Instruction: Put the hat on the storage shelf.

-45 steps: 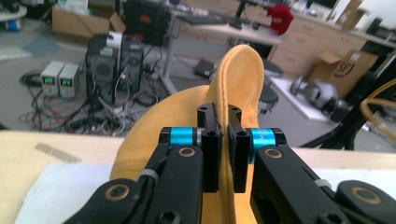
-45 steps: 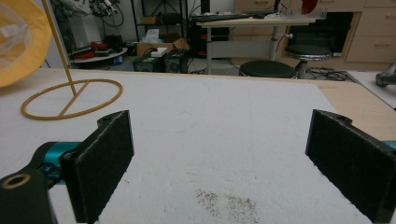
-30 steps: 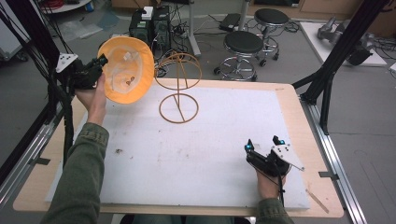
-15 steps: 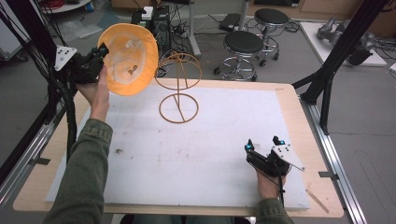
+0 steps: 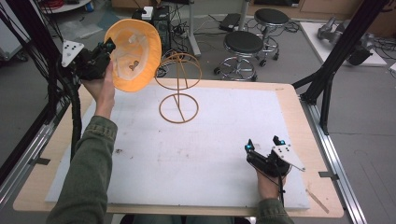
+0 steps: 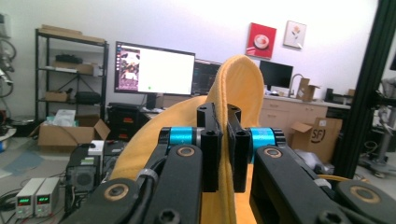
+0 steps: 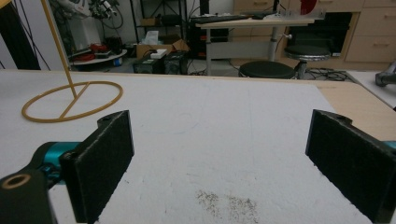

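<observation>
Found the left claw closed tightly on the brim of the orange hat, with only a thin fold of cloth between the pads. Held the hat high in the air at about ten o'clock in the high view, with its inside turned toward the person, above the far left corner of the tabletop and not touching it. Noticed the wire stand upright at about twelve o'clock on the tabletop, just at the three o'clock side of the hat and apart from it. Found the right claw low at about five o'clock, close to the near edge, jaws wide and nothing between them. Judged several dangers from here. Could have lost the hat from so small a bite on soft cloth, especially with a quick swing. Could have struck the top ring of the stand with the hanging crown and pushed this light stand over, with nothing steadying its base ring. Could also have set the hat off centre on the ring, with a slide down to the tabletop after release. Would have been safer with a slow approach from above and with the right claw nearer to the base.
</observation>
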A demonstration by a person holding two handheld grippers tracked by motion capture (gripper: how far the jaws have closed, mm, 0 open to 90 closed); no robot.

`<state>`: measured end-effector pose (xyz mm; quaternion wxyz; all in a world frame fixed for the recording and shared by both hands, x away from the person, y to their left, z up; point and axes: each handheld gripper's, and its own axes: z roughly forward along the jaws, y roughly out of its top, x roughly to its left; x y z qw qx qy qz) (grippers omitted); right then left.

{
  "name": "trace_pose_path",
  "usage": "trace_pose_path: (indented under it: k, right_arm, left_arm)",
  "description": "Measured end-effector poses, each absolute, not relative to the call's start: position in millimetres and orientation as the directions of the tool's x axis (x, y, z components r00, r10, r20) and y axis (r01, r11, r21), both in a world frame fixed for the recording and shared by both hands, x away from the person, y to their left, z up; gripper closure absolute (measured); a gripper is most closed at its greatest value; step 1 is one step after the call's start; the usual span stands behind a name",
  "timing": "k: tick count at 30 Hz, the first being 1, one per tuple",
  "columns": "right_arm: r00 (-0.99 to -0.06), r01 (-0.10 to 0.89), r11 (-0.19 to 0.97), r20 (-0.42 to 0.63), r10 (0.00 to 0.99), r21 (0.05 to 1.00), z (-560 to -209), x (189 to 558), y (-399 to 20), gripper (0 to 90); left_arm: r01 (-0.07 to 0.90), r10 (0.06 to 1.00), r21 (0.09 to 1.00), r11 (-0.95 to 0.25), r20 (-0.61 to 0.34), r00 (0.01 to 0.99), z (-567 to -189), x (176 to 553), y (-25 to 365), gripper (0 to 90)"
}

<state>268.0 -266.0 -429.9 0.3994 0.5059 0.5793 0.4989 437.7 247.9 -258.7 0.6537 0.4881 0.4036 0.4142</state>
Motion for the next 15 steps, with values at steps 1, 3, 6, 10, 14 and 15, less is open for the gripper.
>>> trace_pose_path:
  k: [1,3,6,10,14,15]
  right_arm:
    - [-0.171,0.189,-0.012,0.045,0.984,0.982,-429.9,267.9,-265.8,6.6]
    - [-0.171,0.190,-0.012,0.045,0.984,0.982,-429.8,267.9,-265.7,6.6]
    - [-0.172,0.185,-0.011,0.043,0.984,0.983,-429.8,268.0,-265.8,6.6]
    - [-0.173,0.188,-0.006,0.039,0.984,0.982,-429.8,267.8,-265.8,6.6]
    - [-0.172,0.184,0.002,0.030,0.985,0.983,-430.2,268.6,-265.5,6.6]
    - [-0.173,0.184,0.004,0.029,0.984,0.983,-430.1,268.5,-265.5,6.6]
  left_arm:
    - [-0.150,0.936,0.974,0.172,-0.114,0.332,-257.1,437.6,245.7,86.8]
    - [-0.149,0.936,0.976,0.159,-0.101,0.338,-253.8,437.4,241.6,86.8]
    - [-0.154,0.934,0.975,0.157,-0.096,0.344,-250.5,437.1,237.2,86.8]
    - [-0.164,0.931,0.976,0.146,-0.079,0.356,-244.9,436.2,224.4,86.8]
    - [-0.172,0.927,0.977,0.129,-0.057,0.372,-240.8,435.8,211.1,86.8]
    - [-0.175,0.925,0.977,0.124,-0.050,0.376,-239.7,435.8,207.5,86.9]
